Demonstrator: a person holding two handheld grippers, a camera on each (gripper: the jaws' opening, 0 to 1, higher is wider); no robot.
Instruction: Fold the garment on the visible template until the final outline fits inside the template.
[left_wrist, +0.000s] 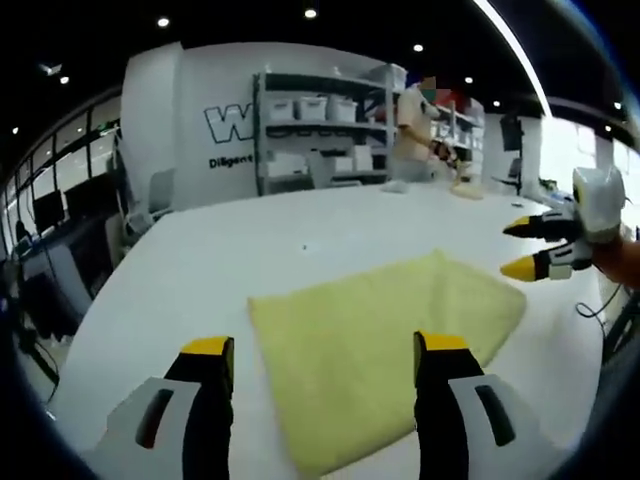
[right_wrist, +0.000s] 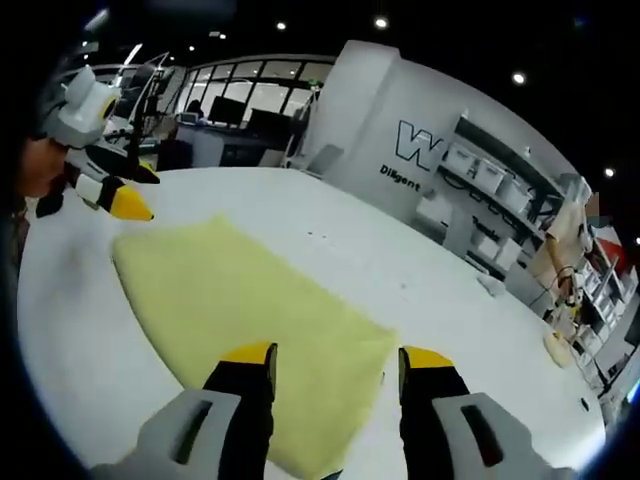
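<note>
A pale yellow garment (left_wrist: 370, 330) lies flat as a rough rectangle on the white table (left_wrist: 230, 260). My left gripper (left_wrist: 325, 345) hovers open above its near edge, its yellow-tipped jaws set wide apart with nothing held. My right gripper (left_wrist: 520, 248) comes in from the right, open, just off the garment's far right corner. In the right gripper view the garment (right_wrist: 240, 295) stretches from under my open right gripper (right_wrist: 337, 355) toward the left gripper (right_wrist: 138, 190), which hangs open above its far corner. I see no template outline on the table.
Shelves with white bins (left_wrist: 320, 120) and a person (left_wrist: 415, 125) stand beyond the table's far edge. Desks and monitors (left_wrist: 60, 210) line the left side. A small pale item (right_wrist: 558, 348) and a scrap (right_wrist: 490, 285) lie near the table's far end.
</note>
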